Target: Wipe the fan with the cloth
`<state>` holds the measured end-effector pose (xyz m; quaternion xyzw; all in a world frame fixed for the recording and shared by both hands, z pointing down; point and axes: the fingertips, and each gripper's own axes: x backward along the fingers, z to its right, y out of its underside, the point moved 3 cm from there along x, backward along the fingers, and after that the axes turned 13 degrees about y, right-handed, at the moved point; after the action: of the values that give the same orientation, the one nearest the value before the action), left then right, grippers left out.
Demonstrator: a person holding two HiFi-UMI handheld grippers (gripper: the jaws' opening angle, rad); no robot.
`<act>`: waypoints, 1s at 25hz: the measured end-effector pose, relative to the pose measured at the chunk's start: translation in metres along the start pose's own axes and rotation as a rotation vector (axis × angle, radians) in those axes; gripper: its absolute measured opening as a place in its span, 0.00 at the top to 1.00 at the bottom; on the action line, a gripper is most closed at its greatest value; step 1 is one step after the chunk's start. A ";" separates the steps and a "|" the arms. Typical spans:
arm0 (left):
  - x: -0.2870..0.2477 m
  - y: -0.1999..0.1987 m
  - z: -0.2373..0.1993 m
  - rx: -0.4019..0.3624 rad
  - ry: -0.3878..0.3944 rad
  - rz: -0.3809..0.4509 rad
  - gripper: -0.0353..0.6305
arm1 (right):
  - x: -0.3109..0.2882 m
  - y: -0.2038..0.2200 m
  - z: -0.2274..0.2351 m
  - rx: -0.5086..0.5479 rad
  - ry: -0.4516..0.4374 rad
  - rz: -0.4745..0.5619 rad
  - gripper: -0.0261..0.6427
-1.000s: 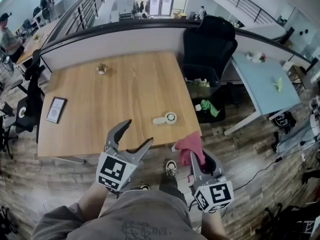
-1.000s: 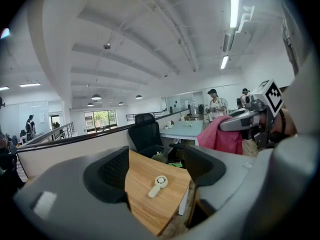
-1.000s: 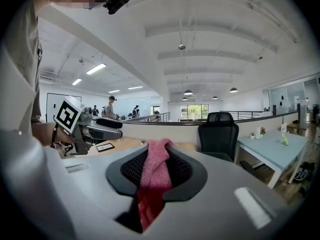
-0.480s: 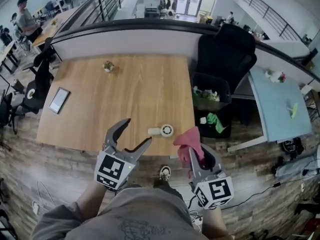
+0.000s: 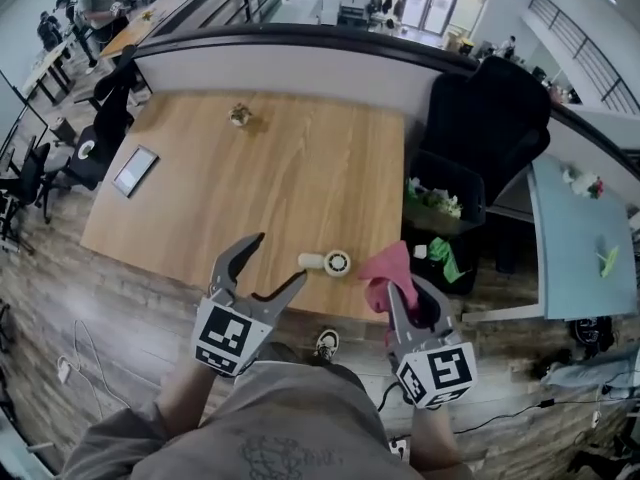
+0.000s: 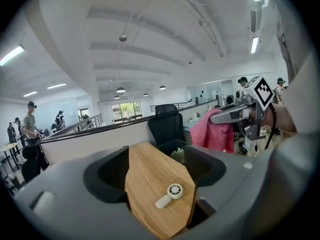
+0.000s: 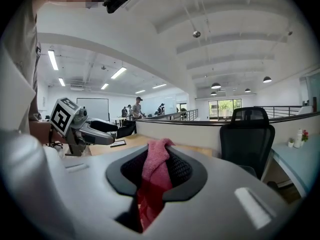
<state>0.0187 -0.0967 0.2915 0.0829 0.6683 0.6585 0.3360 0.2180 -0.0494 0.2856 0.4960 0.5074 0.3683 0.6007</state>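
Observation:
A small white hand fan [image 5: 328, 263] lies flat near the front edge of the wooden table [image 5: 220, 198]; the left gripper view shows the fan [image 6: 170, 195] between the jaws, further off. My left gripper [image 5: 277, 264] hovers open at the table's front edge, just left of the fan, holding nothing. My right gripper [image 5: 408, 286] is shut on a pink cloth [image 5: 384, 273], held in the air just right of the table's front corner. The cloth [image 7: 152, 181] is pinched between the jaws in the right gripper view.
A phone [image 5: 135, 171] lies at the table's left edge and a small object [image 5: 240, 115] near its back. A black office chair [image 5: 490, 128] and a bin with rubbish [image 5: 437, 208] stand to the right of the table. A curved partition [image 5: 300, 63] runs behind.
The head view has shifted, so the table now sits more to the left and turned. Both grippers keep their places relative to the fan; the cloth stays gripped.

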 end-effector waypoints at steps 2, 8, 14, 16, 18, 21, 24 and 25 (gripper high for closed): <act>-0.001 0.000 -0.001 0.003 -0.009 -0.006 0.43 | -0.007 0.001 0.003 -0.003 -0.012 -0.003 0.85; -0.002 -0.001 -0.011 0.005 -0.012 -0.021 0.43 | -0.020 -0.005 0.004 -0.019 -0.024 0.000 0.85; -0.012 0.005 -0.024 -0.021 0.033 -0.056 0.43 | -0.034 0.002 0.003 -0.034 -0.007 -0.032 0.85; -0.016 0.006 -0.030 -0.035 0.047 -0.064 0.43 | -0.039 0.004 0.002 -0.038 0.007 -0.050 0.85; -0.021 0.008 -0.036 -0.046 0.058 -0.064 0.46 | -0.048 0.009 0.001 -0.039 0.015 -0.068 0.85; -0.037 0.024 -0.043 -0.059 0.110 -0.105 0.47 | -0.065 0.022 0.001 -0.044 0.025 -0.105 0.85; -0.055 0.057 -0.039 -0.080 0.188 -0.195 0.47 | -0.076 0.039 0.001 -0.058 0.039 -0.161 0.85; -0.060 0.067 -0.039 -0.085 0.210 -0.220 0.47 | -0.080 0.044 0.000 -0.062 0.043 -0.178 0.85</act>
<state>0.0203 -0.1539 0.3711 -0.0742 0.6762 0.6507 0.3375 0.2035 -0.1141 0.3480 0.4220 0.5506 0.3394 0.6352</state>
